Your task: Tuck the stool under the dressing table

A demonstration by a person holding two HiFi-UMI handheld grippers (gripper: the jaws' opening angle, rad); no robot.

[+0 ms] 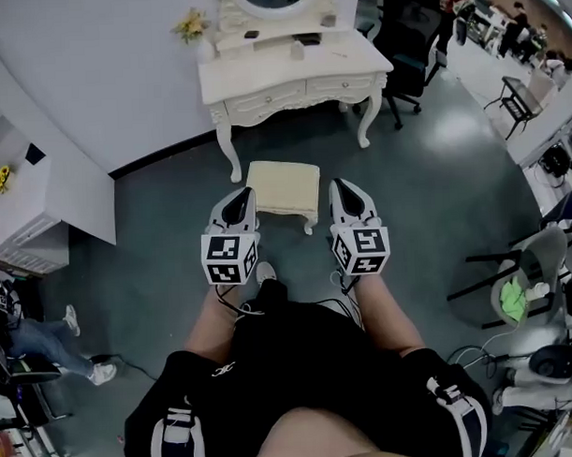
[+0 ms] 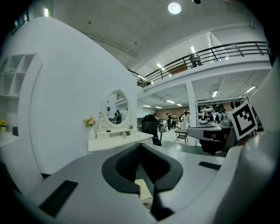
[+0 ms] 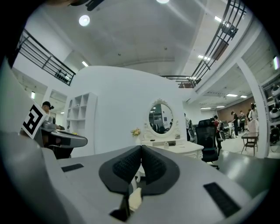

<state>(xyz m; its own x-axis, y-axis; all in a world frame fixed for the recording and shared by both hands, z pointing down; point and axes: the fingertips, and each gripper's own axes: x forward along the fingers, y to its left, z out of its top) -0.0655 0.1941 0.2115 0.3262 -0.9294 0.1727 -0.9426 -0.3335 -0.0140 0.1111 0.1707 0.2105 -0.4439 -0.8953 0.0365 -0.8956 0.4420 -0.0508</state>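
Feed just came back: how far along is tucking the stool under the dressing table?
Nothing looks done yet: the stool stands in front of the dressing table, outside its legs. In hand: the left tongs and right tongs, both shut and empty, flank its near corners. Left: push it under.

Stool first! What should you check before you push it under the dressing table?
1. The stool stands upright: ok.
2. It faces the gap between the legs of the dressing table: ok.
3. The space under the table is free: cannot tell.
4. The left tool is shut with nothing in it: ok.
5. The right tool is shut with nothing in it: ok.
6. Both tools touch the stool's sides: cannot tell.
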